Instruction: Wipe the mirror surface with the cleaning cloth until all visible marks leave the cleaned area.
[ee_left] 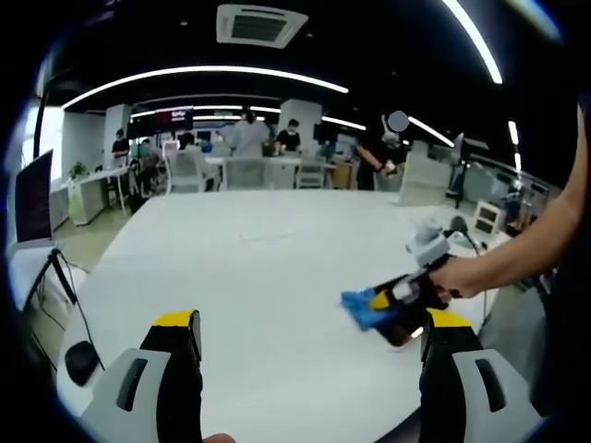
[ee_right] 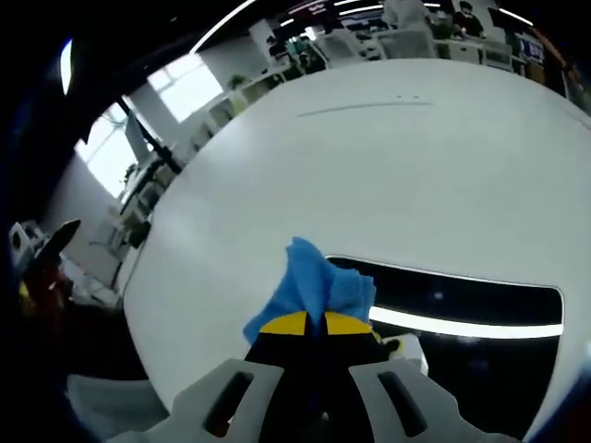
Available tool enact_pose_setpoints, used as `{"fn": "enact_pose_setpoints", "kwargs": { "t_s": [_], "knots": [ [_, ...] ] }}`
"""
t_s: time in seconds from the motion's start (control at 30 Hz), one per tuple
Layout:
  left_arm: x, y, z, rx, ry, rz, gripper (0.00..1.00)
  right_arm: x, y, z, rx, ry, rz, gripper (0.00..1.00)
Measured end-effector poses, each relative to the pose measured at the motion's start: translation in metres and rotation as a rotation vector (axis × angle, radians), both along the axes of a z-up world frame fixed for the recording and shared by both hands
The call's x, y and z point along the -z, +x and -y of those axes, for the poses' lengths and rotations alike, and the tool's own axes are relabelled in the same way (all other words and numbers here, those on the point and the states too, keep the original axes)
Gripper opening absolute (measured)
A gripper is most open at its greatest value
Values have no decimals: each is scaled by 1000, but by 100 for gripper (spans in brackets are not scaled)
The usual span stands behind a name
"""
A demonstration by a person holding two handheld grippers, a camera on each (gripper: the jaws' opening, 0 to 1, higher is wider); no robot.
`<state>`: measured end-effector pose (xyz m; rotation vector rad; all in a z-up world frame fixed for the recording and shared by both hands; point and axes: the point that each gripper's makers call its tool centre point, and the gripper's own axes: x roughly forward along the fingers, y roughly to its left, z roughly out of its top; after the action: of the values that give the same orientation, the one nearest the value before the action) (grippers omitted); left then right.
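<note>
A: We're looking at the big white worktop (ee_left: 277, 277) first. It's taking up most of both views, and the office behind it is showing desks, chairs and a few people standing at the far side.

B: Agreed. Next in size: the mirror (ee_right: 462, 341). In the right gripper view we're seeing it lying flat on the worktop, a dark rectangle reflecting a bright ceiling light strip. In the left gripper view we're only getting a dark edge of it (ee_left: 404, 329) under the other tool.

A: Left tool (ee_left: 309, 337): we're seeing its yellow-tipped jaws standing wide apart, nothing between them, hovering over bare worktop. The mirror is sitting off to its right.

B: Right tool (ee_right: 309, 323): jaws are pressed together and pinching the blue cleaning cloth (ee_right: 309, 286). The cloth is bunching up past the yellow tips and sitting at the mirror's near-left corner; we're reading it as overlapping that edge, but we can't tell how firmly it's pressing.

A: Same from the left gripper view: the right tool (ee_left: 374, 303) is coming in from the right, held by a person's hand (ee_left: 462, 274), with the cloth (ee_left: 360, 309) sticking out at its front, low over the worktop.

B: Marks on the glass: we can't tell, the reflection is too dark.
</note>
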<state>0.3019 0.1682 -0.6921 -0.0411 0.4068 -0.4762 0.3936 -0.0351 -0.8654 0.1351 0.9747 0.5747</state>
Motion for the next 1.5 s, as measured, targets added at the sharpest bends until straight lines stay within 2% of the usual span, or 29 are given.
{"fn": "enact_pose_setpoints", "kwargs": {
  "t_s": [0.23, 0.8, 1.5],
  "knots": [
    [0, -2, 6, 5, 2, -1, 99, -1, -10, 1, -13, 2, -8, 0],
    [-6, -2, 9, -5, 3, 8, 99, -1, -9, 4, -45, -2, 17, 0],
    [-8, -4, 20, 4, -2, 21, 99, 0, -9, 38, -32, -16, 19, 0]
  ]
}}
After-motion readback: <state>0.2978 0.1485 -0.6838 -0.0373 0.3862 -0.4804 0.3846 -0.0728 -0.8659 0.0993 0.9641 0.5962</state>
